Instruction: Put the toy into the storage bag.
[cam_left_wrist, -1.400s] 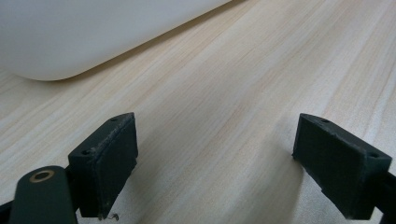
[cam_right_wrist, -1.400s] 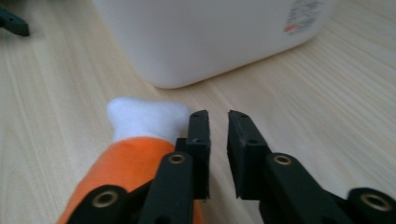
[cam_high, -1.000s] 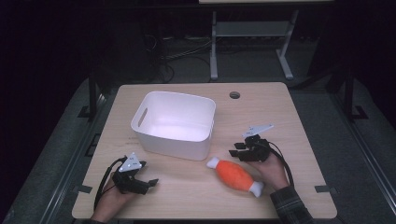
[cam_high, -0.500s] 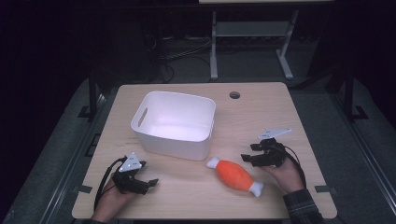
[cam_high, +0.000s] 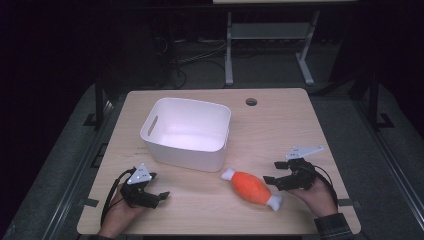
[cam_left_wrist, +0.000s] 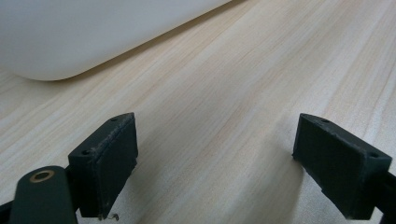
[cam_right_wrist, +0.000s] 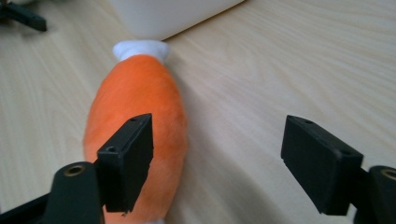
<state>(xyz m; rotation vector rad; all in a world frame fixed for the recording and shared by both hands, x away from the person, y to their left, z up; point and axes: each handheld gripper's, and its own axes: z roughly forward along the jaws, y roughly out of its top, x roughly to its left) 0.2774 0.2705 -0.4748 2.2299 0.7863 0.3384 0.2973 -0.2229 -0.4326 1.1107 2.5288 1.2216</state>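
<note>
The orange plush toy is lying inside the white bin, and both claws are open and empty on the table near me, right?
Not quite. The orange plush toy lies on the table, in front of the white bin, not inside it; the high view shows this. The rest holds: the left claw and right claw are open and empty.

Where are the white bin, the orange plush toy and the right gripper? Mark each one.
white bin (cam_high: 159, 123), high view, on its left wall by the handle slot
orange plush toy (cam_high: 250, 186), high view, on its orange middle
right gripper (cam_high: 270, 171), high view, between its fingertips
</note>
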